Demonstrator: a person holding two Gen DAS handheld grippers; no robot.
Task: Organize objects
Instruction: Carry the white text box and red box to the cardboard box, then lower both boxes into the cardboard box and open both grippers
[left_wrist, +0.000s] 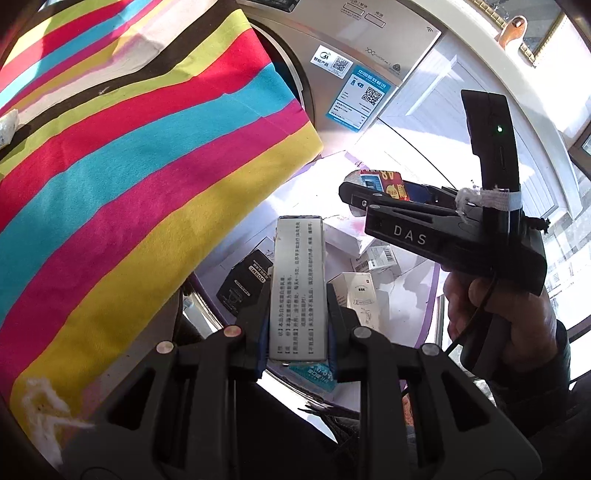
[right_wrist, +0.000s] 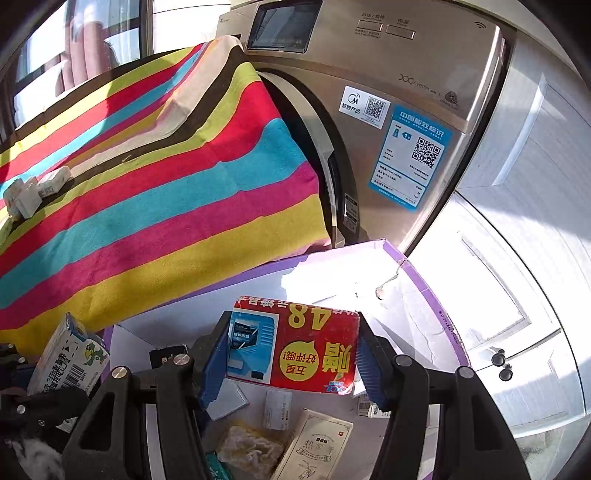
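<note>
Inside purple-edged box (right_wrist: 424, 284): small cartons (right_wrist: 314, 446).

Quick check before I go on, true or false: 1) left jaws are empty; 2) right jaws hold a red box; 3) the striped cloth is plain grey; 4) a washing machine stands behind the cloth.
1) False: the left gripper is shut on a slim grey box.
2) True: the right gripper clamps the red box.
3) False: the striped cloth is multicoloured.
4) True: the washing machine stands behind it.
</note>
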